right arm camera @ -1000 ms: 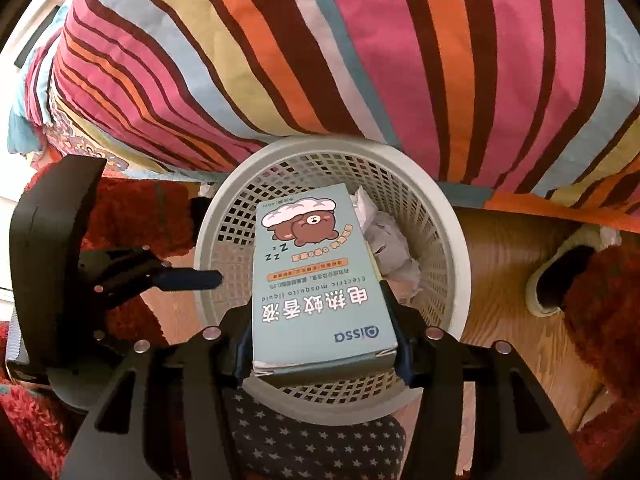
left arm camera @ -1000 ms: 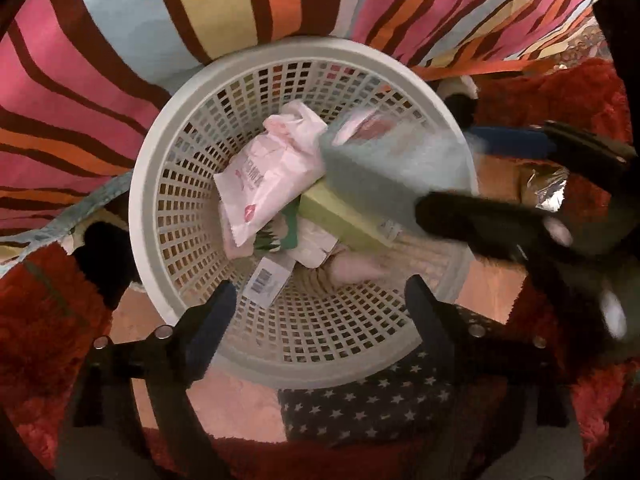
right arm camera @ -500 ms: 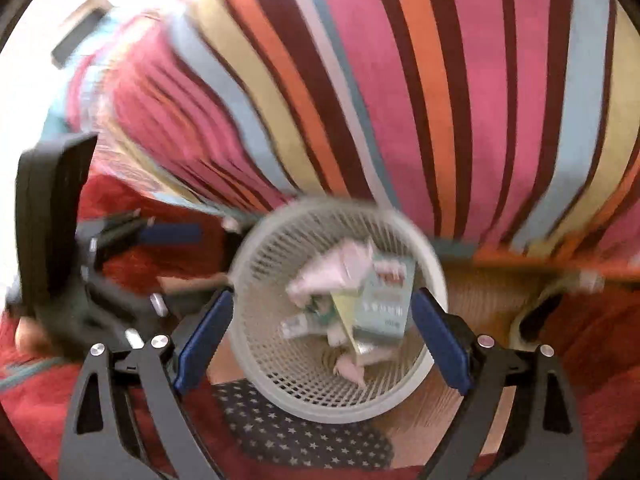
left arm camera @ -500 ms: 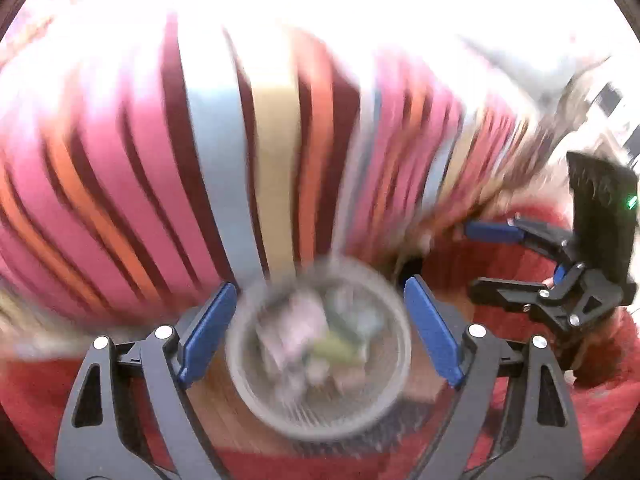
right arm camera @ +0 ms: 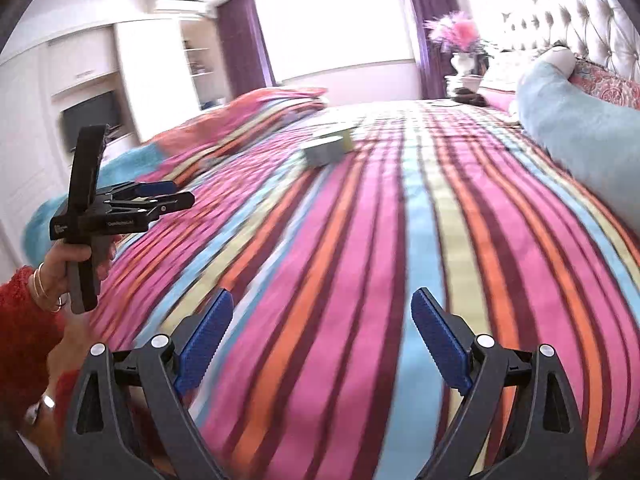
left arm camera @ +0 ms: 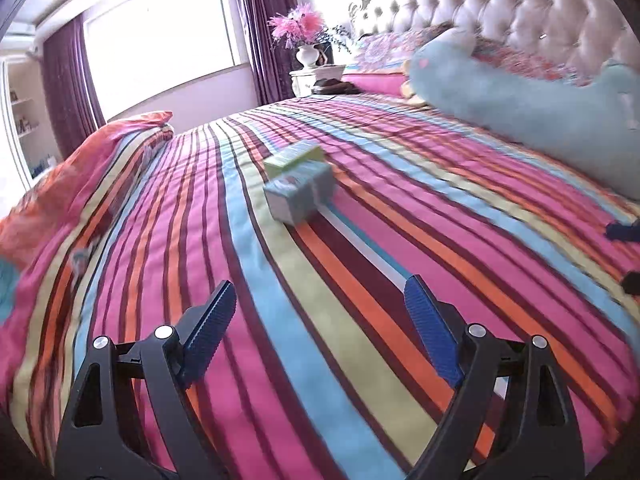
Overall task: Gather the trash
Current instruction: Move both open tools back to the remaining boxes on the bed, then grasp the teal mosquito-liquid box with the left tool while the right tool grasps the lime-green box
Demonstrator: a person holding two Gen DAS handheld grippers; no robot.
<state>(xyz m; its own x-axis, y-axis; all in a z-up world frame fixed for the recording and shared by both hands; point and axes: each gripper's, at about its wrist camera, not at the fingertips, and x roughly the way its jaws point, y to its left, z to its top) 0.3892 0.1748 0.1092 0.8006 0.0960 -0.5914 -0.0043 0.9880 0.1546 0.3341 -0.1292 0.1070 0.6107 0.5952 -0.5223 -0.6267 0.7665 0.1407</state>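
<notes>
Two small cartons lie together on the striped bedspread (left arm camera: 360, 264), well ahead of both grippers: a pale blue box (left arm camera: 298, 196) (right arm camera: 325, 152) and a green box (left arm camera: 292, 158) (right arm camera: 340, 132) just behind it. My left gripper (left arm camera: 320, 324) hovers over the bed with its jaws wide apart and nothing between them. My right gripper (right arm camera: 322, 330) is likewise open and empty. In the right wrist view the left gripper (right arm camera: 160, 196) shows at the left, held by a hand in a red sleeve. The basket is out of view.
A long pale-blue plush pillow (left arm camera: 520, 104) lies along the tufted headboard (left arm camera: 500, 8) at the right. A folded striped quilt (left arm camera: 80, 168) is heaped at the left of the bed. A vase of pink flowers (left arm camera: 306, 40) stands on the far nightstand.
The right gripper let the blue carton fall into the white basket and opened. Both grippers then rose and swung up from the basket to look across the bed.
</notes>
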